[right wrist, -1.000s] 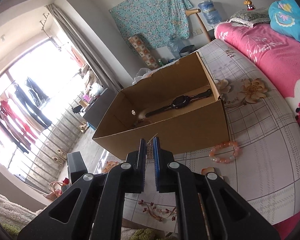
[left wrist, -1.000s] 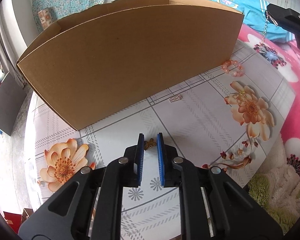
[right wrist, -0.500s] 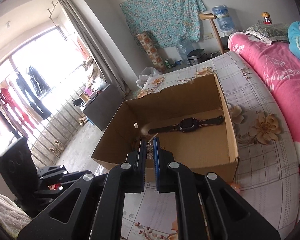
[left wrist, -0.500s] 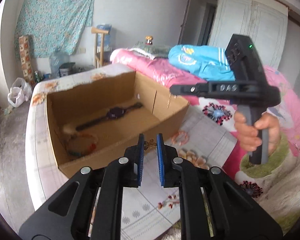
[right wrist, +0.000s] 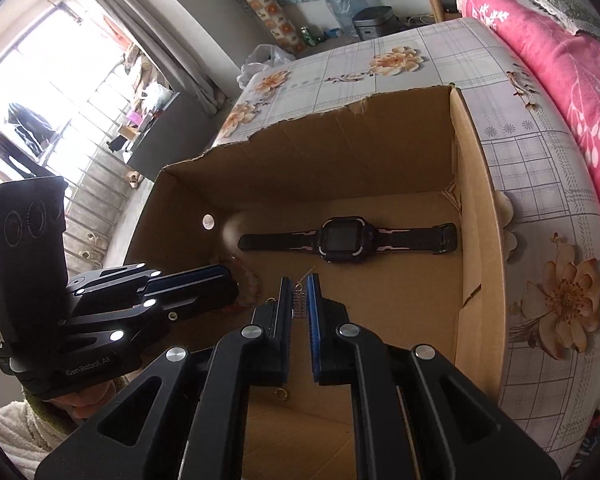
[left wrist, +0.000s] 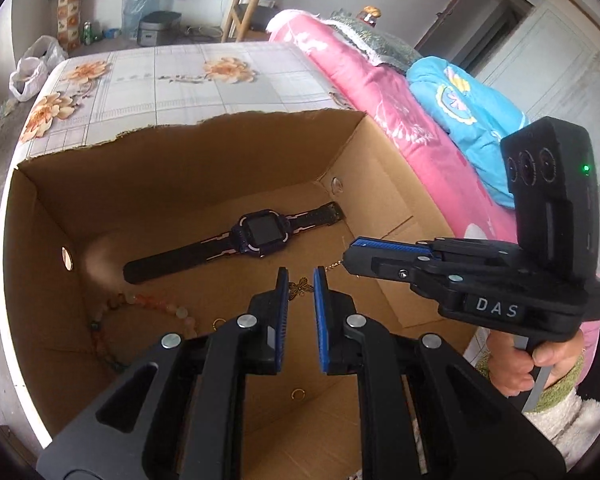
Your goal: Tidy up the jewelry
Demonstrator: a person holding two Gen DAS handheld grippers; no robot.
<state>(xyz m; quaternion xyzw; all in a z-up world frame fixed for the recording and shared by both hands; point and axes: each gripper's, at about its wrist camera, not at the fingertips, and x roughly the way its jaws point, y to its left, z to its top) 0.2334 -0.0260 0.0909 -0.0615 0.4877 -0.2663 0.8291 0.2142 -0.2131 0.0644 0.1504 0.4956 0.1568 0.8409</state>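
A: Logging from the left. The bead bracelet is lying in the left corner of the cardboard box, and the black watch is lying flat across the floor further in. Two small gold rings are sitting on the near floor.

B: And the left gripper?

A: It is hanging over the box's middle, angled downward, its jaws nearly closed and pinching a small gold flower-shaped charm at the very tips.

B: Moving right?

A: The right gripper is hovering beside it, also over the box, clamping a small rectangular pendant whose hook is poking up above the pads. The box itself is sitting on the floral-print cloth.

B: Risks from here?

A: Both pieces are being held by slim edges only; a jolt could be slipping one out early. The two grippers are working close together, so a release could be knocking one against the other. A piece dropped from this height could also be bouncing under the watch strap or tangling in the beads.
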